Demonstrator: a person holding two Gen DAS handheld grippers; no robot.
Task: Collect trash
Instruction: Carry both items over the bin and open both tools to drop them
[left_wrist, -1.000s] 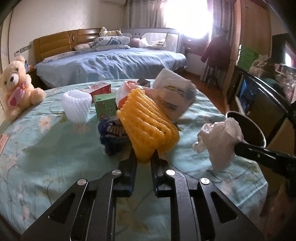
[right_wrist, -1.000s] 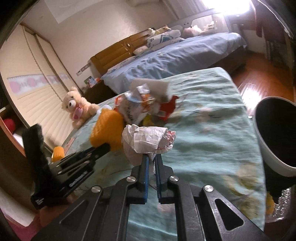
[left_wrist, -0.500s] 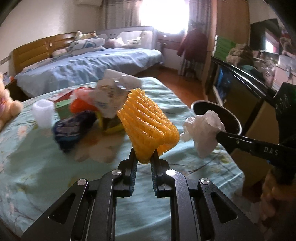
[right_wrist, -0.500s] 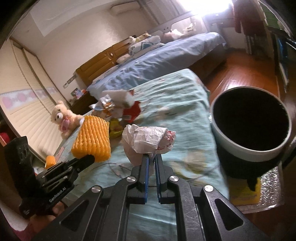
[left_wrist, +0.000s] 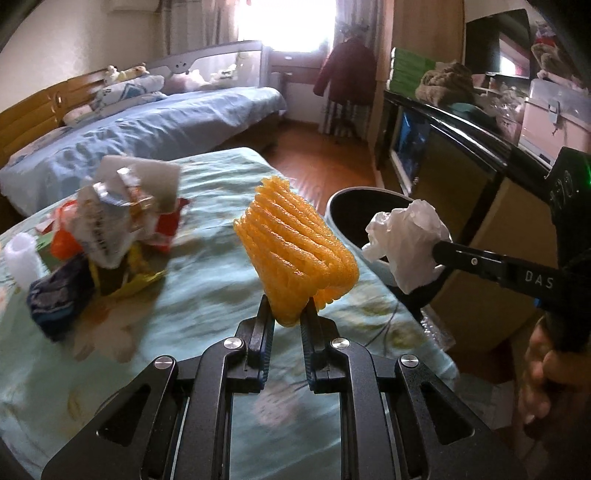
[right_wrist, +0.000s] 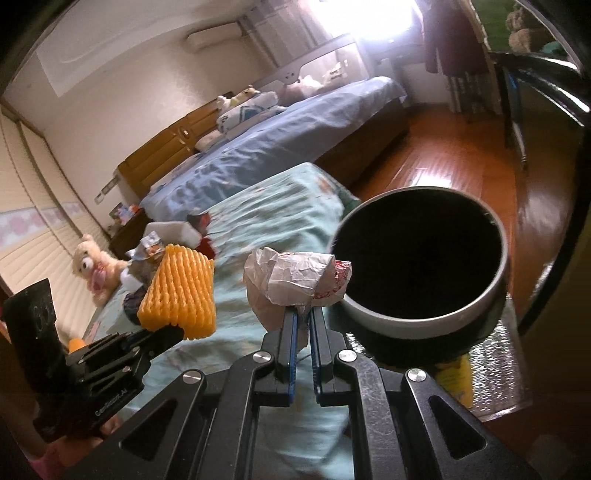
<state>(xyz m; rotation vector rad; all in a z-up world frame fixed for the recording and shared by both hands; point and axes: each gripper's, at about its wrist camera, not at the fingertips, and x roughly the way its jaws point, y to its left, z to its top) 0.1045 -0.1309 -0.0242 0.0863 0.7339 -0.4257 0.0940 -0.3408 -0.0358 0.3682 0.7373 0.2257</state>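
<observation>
My left gripper (left_wrist: 288, 314) is shut on a yellow foam fruit net (left_wrist: 299, 251) and holds it above the table's right edge. It also shows in the right wrist view (right_wrist: 181, 295). My right gripper (right_wrist: 302, 314) is shut on a crumpled white wrapper (right_wrist: 291, 280), held in the air just left of the round bin (right_wrist: 421, 258) with a dark inside. In the left wrist view the wrapper (left_wrist: 406, 243) hangs over the bin's rim (left_wrist: 354, 192).
A pile of wrappers and bags (left_wrist: 110, 221) and a white foam cup (left_wrist: 22, 254) lie on the floral tablecloth (left_wrist: 207, 306). A bed (left_wrist: 155, 122) stands behind. A black cabinet (left_wrist: 461, 147) is at the right. A teddy bear (right_wrist: 96, 269) sits at the far left.
Both grippers have swung right with their loads toward the bin. The bin looms larger in the right wrist view and the wrapper now hangs at its rim.
</observation>
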